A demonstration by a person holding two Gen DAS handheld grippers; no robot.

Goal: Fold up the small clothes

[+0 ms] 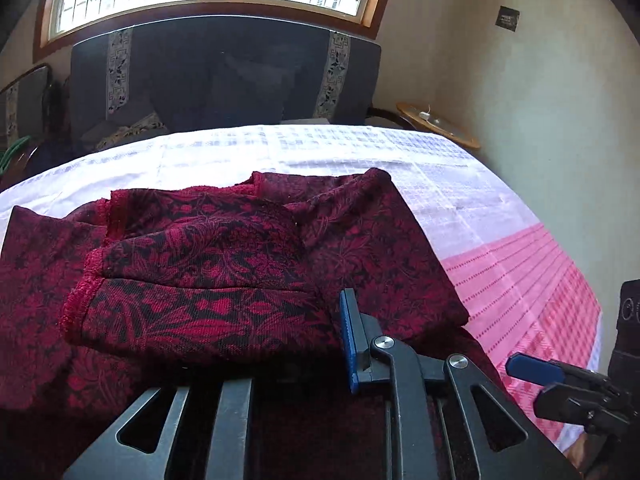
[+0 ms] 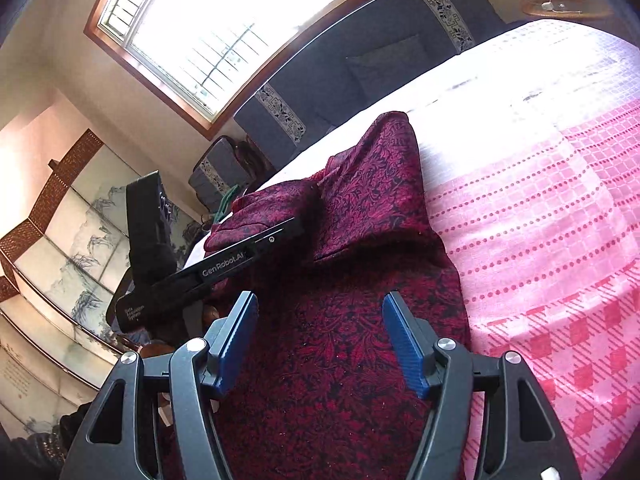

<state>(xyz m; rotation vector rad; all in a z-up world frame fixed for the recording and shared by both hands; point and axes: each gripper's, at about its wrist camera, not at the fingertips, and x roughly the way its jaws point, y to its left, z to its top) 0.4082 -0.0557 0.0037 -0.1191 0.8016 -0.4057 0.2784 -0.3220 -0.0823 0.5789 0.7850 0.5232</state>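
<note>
Your right tongs (image 2: 320, 344) hang apart over the near part of the red garment (image 2: 352, 216), gripping nothing. It lies partly folded on the bed (image 2: 540, 208), a flap doubled over its left side. Next, probably pinch an edge. Left tongs (image 1: 280, 344) (one pad visible, the other hidden): state unclear.

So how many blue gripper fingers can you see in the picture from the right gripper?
2. One blue finger is on the left side of the right gripper, the other on its right side, both above the red patterned cloth. None look hidden.
</note>
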